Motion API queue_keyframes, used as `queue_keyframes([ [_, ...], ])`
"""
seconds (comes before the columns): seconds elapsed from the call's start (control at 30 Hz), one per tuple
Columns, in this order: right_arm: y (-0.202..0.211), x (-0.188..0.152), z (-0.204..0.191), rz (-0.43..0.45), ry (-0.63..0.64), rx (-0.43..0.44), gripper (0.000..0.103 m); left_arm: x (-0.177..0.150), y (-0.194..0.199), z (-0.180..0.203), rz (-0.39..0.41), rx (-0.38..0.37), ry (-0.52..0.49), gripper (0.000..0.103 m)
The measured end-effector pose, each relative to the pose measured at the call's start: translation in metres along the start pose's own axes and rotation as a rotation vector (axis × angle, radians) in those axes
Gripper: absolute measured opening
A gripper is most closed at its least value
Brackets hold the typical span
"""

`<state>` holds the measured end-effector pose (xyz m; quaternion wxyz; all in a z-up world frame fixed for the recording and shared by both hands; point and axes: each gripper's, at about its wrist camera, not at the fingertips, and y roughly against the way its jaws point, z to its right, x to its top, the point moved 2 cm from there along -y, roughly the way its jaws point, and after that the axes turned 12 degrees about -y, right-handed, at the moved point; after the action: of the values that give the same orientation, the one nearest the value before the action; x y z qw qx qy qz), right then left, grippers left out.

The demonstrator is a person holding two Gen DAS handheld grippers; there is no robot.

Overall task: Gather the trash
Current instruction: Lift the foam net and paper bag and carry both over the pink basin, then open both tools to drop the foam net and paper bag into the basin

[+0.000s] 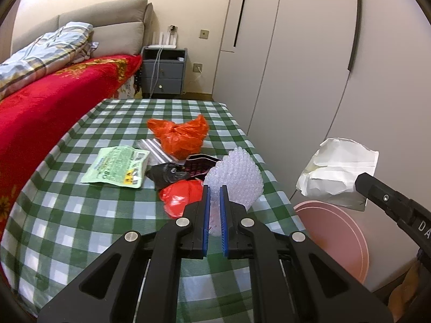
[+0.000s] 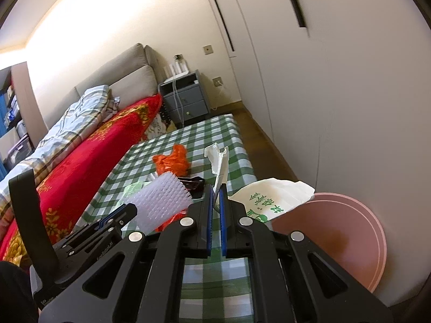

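My left gripper (image 1: 214, 188) is shut on a piece of clear bubble wrap (image 1: 237, 177) and holds it above the green checked table (image 1: 80, 228); it also shows in the right wrist view (image 2: 161, 202). My right gripper (image 2: 216, 188) is shut on the edge of a white paper bag (image 2: 219, 161) with green print (image 2: 265, 204); the bag shows in the left wrist view (image 1: 336, 172) off the table's right edge. On the table lie an orange plastic bag (image 1: 180, 134), a green packet (image 1: 118, 167), a black wrapper (image 1: 168, 173) and a red wrapper (image 1: 180, 196).
A pink round bin (image 1: 334, 239) stands right of the table, against the white wardrobe (image 1: 296, 67). A bed with a red blanket (image 1: 54, 102) runs along the left. A grey nightstand (image 1: 163, 71) stands at the back.
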<state>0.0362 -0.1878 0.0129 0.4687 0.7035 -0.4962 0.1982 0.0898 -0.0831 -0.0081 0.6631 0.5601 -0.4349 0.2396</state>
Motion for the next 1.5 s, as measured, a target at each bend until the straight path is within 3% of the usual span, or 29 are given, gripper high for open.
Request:
queue_keyframes([
  [0.37,0.008,0.013,0.036,0.05,-0.087,-0.113,0.005,0.002,-0.018,0.031,0.004,-0.072,-0.037,0.007],
  [0.77,0.021,0.023,0.084,0.099,-0.202,-0.27,0.005,0.003,-0.044,0.093,-0.014,-0.199,-0.111,0.007],
  [1.4,0.022,0.031,0.115,0.1,-0.263,-0.356,0.008,-0.007,-0.081,0.151,-0.093,-0.301,-0.136,0.008],
  [1.5,0.02,0.03,0.118,0.089,-0.276,-0.373,0.011,-0.008,-0.085,0.148,-0.113,-0.298,-0.112,0.02],
])
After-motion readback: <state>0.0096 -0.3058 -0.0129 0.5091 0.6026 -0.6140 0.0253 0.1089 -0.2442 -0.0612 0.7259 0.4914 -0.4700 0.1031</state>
